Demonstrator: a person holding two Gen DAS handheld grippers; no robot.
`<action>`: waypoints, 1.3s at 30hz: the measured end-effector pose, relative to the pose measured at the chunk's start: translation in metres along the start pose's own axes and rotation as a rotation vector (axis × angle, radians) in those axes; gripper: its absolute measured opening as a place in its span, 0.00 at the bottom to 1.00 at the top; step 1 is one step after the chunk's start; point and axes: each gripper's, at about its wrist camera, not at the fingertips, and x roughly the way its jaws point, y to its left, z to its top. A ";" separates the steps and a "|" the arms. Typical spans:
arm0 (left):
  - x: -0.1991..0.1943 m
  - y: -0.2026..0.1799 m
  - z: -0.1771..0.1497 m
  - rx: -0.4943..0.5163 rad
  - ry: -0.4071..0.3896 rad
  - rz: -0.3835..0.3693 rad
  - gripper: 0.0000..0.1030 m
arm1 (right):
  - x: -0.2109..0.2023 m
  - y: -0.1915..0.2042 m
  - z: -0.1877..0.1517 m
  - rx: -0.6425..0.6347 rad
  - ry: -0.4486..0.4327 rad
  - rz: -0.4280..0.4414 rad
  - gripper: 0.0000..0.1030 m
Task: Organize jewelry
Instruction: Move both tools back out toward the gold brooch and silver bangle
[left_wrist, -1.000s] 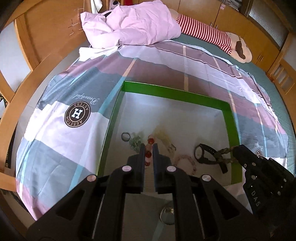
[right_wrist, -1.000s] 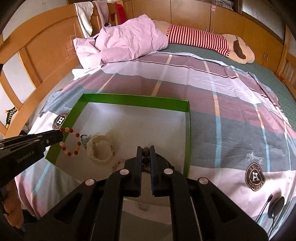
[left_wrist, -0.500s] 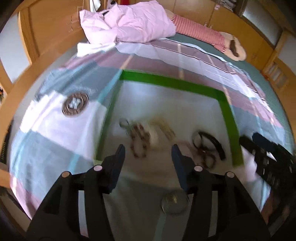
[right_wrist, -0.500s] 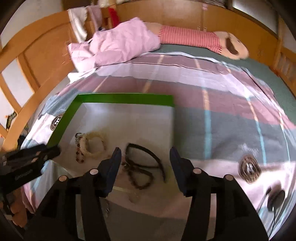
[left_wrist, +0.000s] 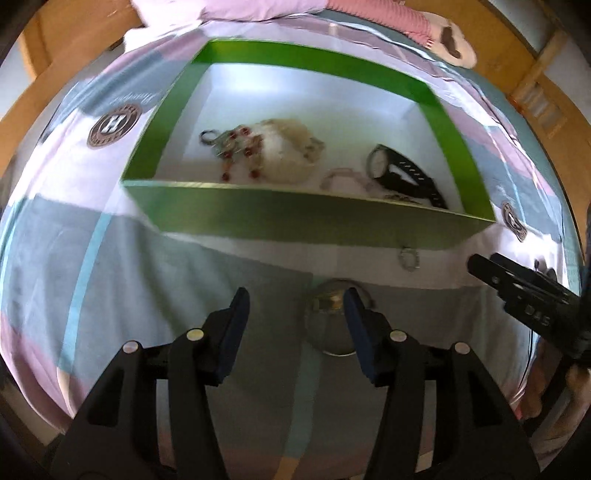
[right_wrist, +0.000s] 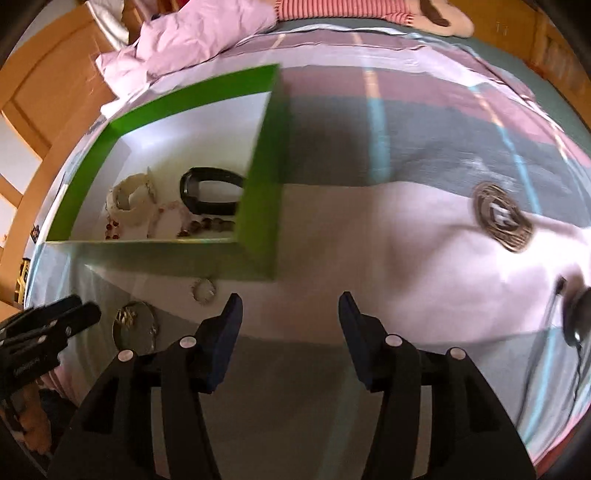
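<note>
A green box with a white inside lies on the bed; it also shows in the right wrist view. In it lie a red bead bracelet, a cream bracelet, a black watch and a dark bead string. Outside the near wall lie a small silver ring and a round glass pendant. My left gripper is open and empty, low over the sheet by the pendant. My right gripper is open and empty, in front of the box's near corner.
A striped sheet with round logo patches covers the bed. A pink duvet and a striped plush lie at the far end. A wooden bed frame runs along the left. A black cable and round device lie at the right.
Both grippers opened and dropped their bead bracelets into the box. Both then pulled back and down to the near side of the box.
</note>
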 end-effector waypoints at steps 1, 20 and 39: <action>0.000 0.004 0.000 -0.012 0.002 0.003 0.54 | 0.002 0.001 0.003 0.008 -0.002 -0.003 0.52; 0.043 -0.057 -0.010 0.249 0.070 0.114 0.76 | 0.010 0.014 -0.013 0.019 0.022 0.056 0.51; 0.019 0.026 -0.005 -0.144 0.034 0.022 0.24 | 0.002 0.031 -0.030 -0.049 0.008 0.064 0.51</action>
